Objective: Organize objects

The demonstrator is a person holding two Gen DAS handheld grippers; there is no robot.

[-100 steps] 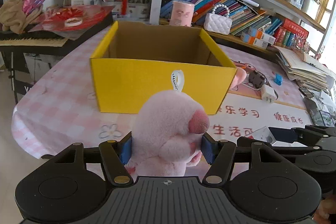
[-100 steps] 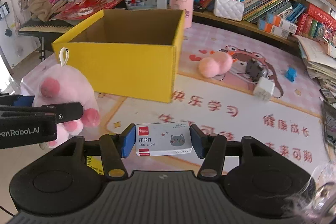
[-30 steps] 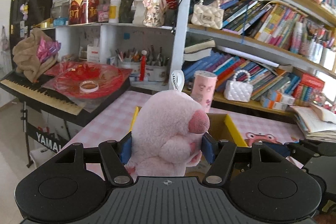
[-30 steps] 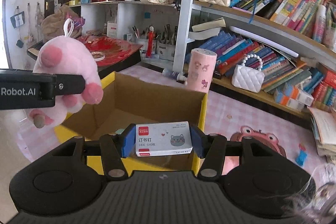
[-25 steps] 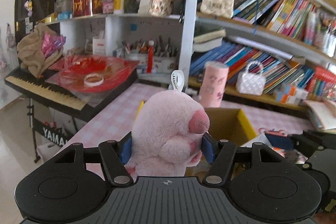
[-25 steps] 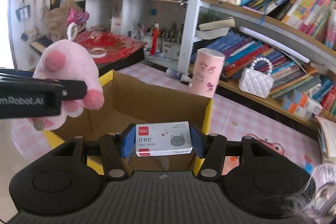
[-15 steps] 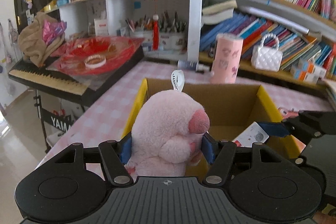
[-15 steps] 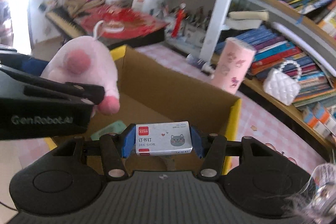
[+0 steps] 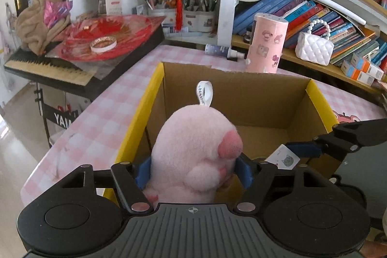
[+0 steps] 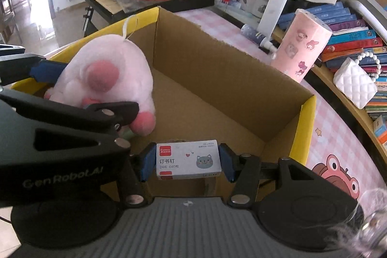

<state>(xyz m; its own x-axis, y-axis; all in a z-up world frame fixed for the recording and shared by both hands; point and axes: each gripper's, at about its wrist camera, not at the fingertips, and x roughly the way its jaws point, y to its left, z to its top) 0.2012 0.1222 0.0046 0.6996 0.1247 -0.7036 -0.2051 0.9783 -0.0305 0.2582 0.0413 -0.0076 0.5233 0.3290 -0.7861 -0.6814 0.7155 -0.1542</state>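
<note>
A: What did the left gripper (image 9: 193, 169) hold?

B: It was clenched on the pink plush toy (image 9: 196, 151), its blue pads pressing both sides, at the lower centre of the left wrist view. The toy hung over the near left part of the yellow box (image 9: 316, 100).

A: And the right gripper (image 10: 188, 162)?

B: It grasped the white staple box (image 10: 188, 159) between its pads, low in the centre of the right wrist view, above the open yellow box. In the left wrist view it showed at the right edge.

A: What stood farther out?

B: A pink cylinder (image 10: 302, 45) just behind the yellow box, and a white quilted purse (image 9: 313, 48) on the shelf at the upper right.
</note>
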